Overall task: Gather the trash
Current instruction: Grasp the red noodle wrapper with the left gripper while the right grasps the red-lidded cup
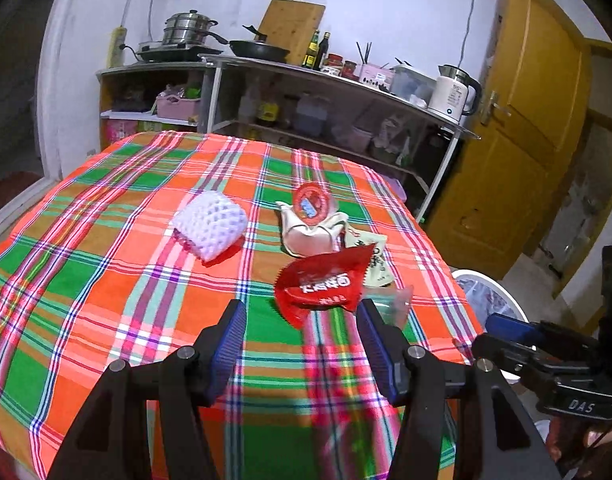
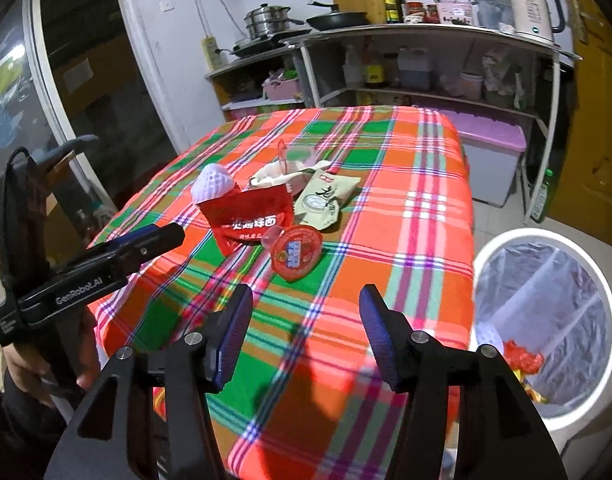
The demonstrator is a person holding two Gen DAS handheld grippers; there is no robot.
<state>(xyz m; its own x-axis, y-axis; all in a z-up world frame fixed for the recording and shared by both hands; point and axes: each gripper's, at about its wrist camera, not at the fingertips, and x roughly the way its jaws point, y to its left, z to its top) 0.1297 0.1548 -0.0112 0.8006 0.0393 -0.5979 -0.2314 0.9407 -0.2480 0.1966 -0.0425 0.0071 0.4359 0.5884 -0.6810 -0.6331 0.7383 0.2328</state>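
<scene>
1. The trash lies in a loose group on the surface, which carries a checked cloth, toward the edge nearest the bin. The bin stands on the floor beside that edge, with a clear liner and some red trash already inside.
2. The left claw is spread wide and holds nothing. It hovers just before the red noodle packet. The right claw is also wide and empty, above the surface near its corner by the bin.
3. The red noodle packet is thin foil film. I judge it very light, soft and a little slippery. It seems puffed and stands partly off the cloth, so a raised edge or a corner is the best place to pinch it.
4. The white foam fruit net lies apart from the others, toward the opposite edge. It is springy and nearly without weight, and a grip across its middle should hold it well.
5. The small jelly cup with a red lid is stiffer plastic and smooth. It may slip, so I would take it across the rim.
6. The beige snack packet and the crumpled white wrapper touch each other. Both are soft, and any fold can be taken.
</scene>
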